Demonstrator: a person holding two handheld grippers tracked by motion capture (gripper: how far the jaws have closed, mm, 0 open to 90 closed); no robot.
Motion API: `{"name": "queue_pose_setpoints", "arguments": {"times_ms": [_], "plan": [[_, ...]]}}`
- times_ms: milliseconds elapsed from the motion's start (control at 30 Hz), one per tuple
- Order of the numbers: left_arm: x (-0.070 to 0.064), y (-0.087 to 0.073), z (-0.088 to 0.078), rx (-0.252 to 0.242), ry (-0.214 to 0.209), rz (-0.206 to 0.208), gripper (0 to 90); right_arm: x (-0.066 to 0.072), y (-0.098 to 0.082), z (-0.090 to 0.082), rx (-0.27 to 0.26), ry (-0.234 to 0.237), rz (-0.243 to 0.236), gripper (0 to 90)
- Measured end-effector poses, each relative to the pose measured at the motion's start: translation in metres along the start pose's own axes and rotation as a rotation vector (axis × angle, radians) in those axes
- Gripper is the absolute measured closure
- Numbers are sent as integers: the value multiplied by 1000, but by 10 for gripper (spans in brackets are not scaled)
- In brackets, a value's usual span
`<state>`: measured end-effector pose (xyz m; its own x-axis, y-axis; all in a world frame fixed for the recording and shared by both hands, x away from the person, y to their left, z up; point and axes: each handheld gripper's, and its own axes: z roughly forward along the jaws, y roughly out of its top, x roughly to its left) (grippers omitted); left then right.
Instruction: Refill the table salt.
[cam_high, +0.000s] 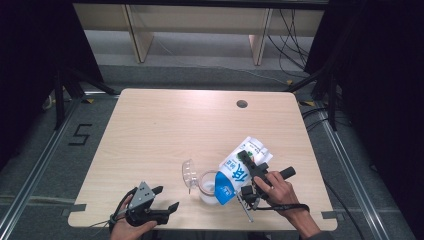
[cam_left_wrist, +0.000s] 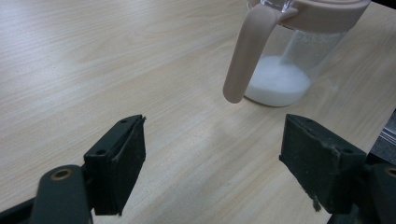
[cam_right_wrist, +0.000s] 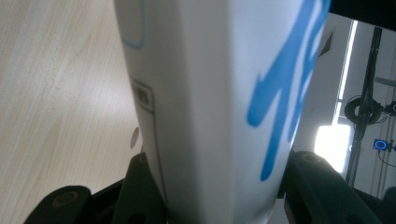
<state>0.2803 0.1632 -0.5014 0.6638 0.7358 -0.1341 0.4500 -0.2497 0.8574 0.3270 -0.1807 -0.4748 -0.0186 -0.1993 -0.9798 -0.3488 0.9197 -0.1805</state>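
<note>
white and blue bag (cam_high: 239, 170) with big blue lettering, clear jug (cam_left_wrist: 289, 56) with a pinkish-beige lid and handle and white powder inside, light woodgrain table (cam_high: 160, 130), and both grippers (cam_high: 150, 207) (cam_high: 252, 180) are black

We see a table (cam_high: 165, 125) of pale wood-grain laminate with a smooth, faintly sheeny finish. The jug (cam_left_wrist: 299, 51) is clear glossy plastic with a matt beige plastic handle and rim. The white-and-blue bag (cam_high: 239, 170) looks like smooth, slightly glossy printed plastic film. The left gripper (cam_left_wrist: 212, 163) has matt black pads, roughened at the edges.
</note>
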Motion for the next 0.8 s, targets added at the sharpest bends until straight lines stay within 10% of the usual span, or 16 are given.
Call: {"name": "queue_pose_setpoints", "arguments": {"times_ms": [800], "plan": [[0, 0, 0, -6, 0, -4, 217, -6, 0, 6, -65, -40, -77, 631]]}}
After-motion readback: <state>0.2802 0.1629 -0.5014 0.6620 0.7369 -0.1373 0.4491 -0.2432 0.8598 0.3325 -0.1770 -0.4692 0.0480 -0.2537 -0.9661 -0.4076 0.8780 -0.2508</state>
